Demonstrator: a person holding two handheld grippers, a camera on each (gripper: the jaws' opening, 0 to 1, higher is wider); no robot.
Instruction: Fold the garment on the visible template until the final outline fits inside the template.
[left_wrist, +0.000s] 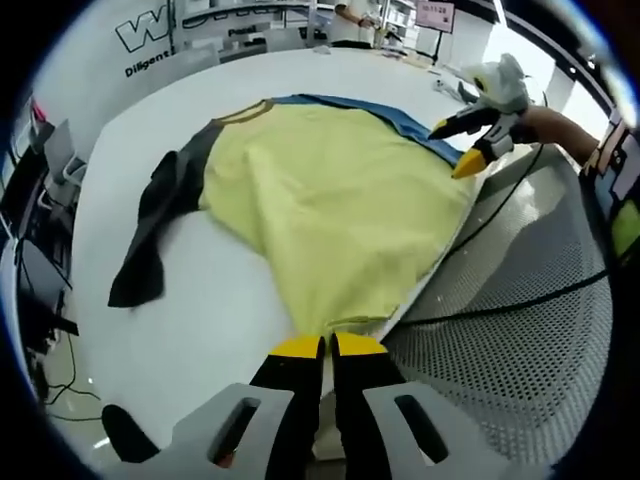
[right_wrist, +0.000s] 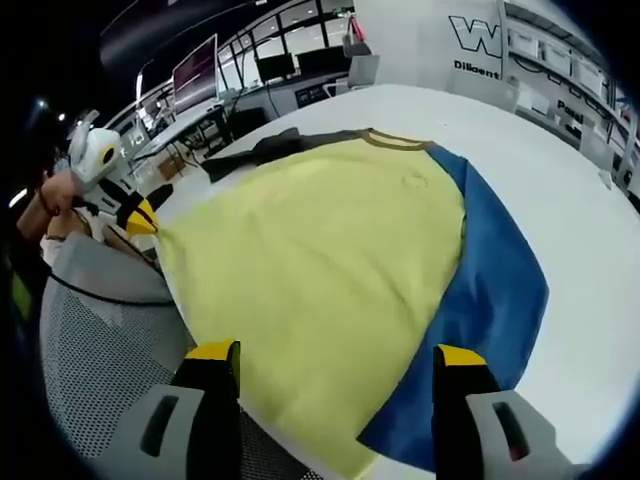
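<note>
Lying on table (left_wrist: 230, 300): garment (left_wrist: 330, 190), over template (right_wrist: 490, 300).
Left gripper (left_wrist: 328, 346): clamped on garment hem.
Right gripper (right_wrist: 325, 353): jaws wide.

Wide-apart right gripper (right_wrist: 326, 352) jaws over yellow garment (right_wrist: 310, 260) on blue template (right_wrist: 490, 300), perhaps touching it.

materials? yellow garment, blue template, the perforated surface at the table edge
Yellow garment: looks like soft matte knit fabric; it drapes and creases, with a ribbed collar. Blue template: thin matte sheet, cloth or plastic, cannot tell; lies flat under the garment. Perforated surface: grey with regular small holes, probably mesh fabric or punched sheet; a black cable lies across it.
</note>
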